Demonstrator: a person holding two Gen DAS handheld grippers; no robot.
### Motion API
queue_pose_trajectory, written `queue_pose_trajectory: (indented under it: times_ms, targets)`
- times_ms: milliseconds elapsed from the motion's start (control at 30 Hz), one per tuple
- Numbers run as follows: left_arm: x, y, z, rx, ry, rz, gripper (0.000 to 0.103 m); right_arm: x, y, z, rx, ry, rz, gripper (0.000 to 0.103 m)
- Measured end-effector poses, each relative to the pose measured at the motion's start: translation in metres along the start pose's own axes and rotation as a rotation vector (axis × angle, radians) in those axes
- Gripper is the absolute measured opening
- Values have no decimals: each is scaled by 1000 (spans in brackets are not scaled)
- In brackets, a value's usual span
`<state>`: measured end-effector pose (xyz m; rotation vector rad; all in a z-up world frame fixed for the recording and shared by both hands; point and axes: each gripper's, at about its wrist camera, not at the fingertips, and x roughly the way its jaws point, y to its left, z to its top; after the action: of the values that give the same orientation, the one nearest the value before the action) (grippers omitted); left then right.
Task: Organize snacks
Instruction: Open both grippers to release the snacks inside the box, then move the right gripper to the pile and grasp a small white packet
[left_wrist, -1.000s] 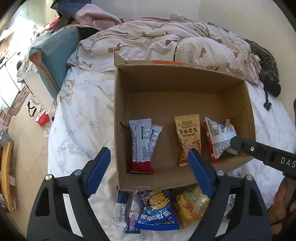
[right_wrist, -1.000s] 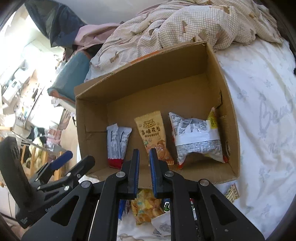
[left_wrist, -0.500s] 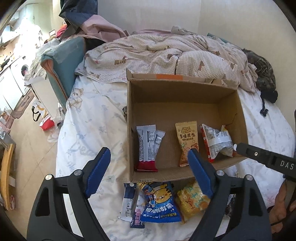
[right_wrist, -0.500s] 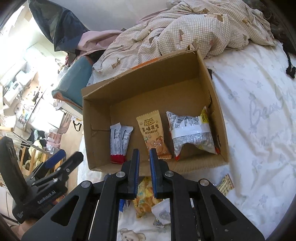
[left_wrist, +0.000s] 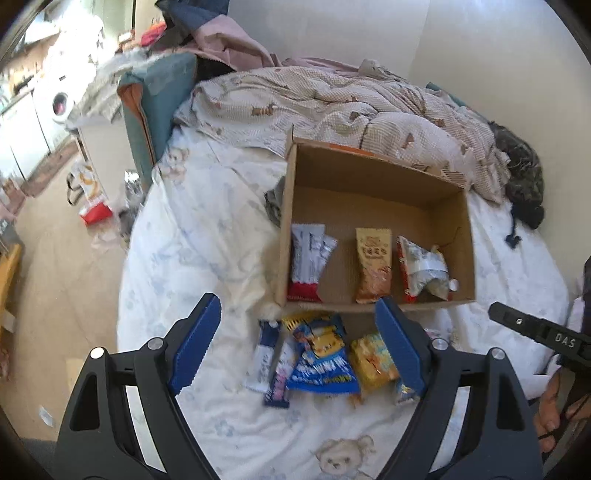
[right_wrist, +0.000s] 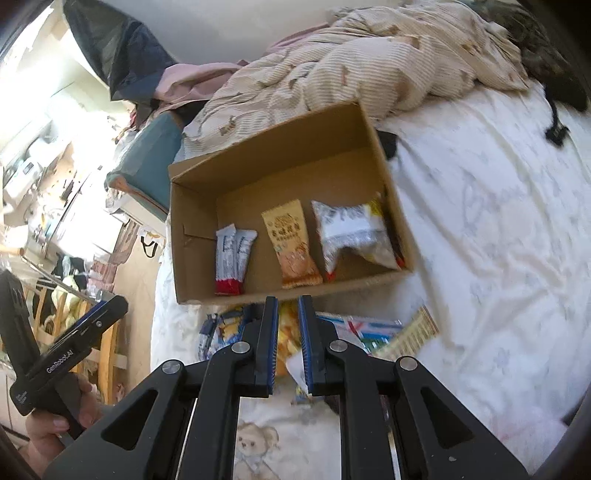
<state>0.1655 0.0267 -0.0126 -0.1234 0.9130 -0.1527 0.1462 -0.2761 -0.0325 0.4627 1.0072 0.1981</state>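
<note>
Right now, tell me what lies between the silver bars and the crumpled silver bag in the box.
The tan peanut packet, flat on the box floor, shown in both views.

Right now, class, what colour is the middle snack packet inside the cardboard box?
Tan-orange, on the middle snack packet in the cardboard box; clearest in the right wrist view.

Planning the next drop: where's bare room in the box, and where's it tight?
Free: the back half of the cardboard box floor, behind the front row, and the strip between the silver bars and the peanut pack. Tight: peanut pack against the crumpled silver bag, and the loose snack pile on the sheet just outside the front wall.
</note>
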Motion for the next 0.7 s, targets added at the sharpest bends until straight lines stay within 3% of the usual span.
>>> queue_pose_trajectory:
  times_ms: [67, 100, 267, 433, 533, 600, 700]
  targets:
    - [-3, 3, -5, -2, 9, 3, 83, -8, -5, -4, 27, -14, 2, 76]
    - [-4, 4, -8, -2, 13, 6, 83, -15, -7, -7, 37, -42, -1, 81]
    - [-5, 9, -22, -14, 46, 4, 83, -33, -22, -13, 56, -84, -32, 82]
    - [0, 10, -31, 13, 77, 37, 83, -36, -55, -19, 160, -63, -86, 82]
    - [4, 13, -30, 1, 88, 52, 83, -16, -76, -24, 221, 46, -152, 82]
    - [8, 18, -30, -20, 101, 66, 83, 8, -87, -29, 269, 171, -166, 82]
    - [15, 28, -30, -74, 132, 72, 83, 29, -92, -33, 338, 244, -103, 82]
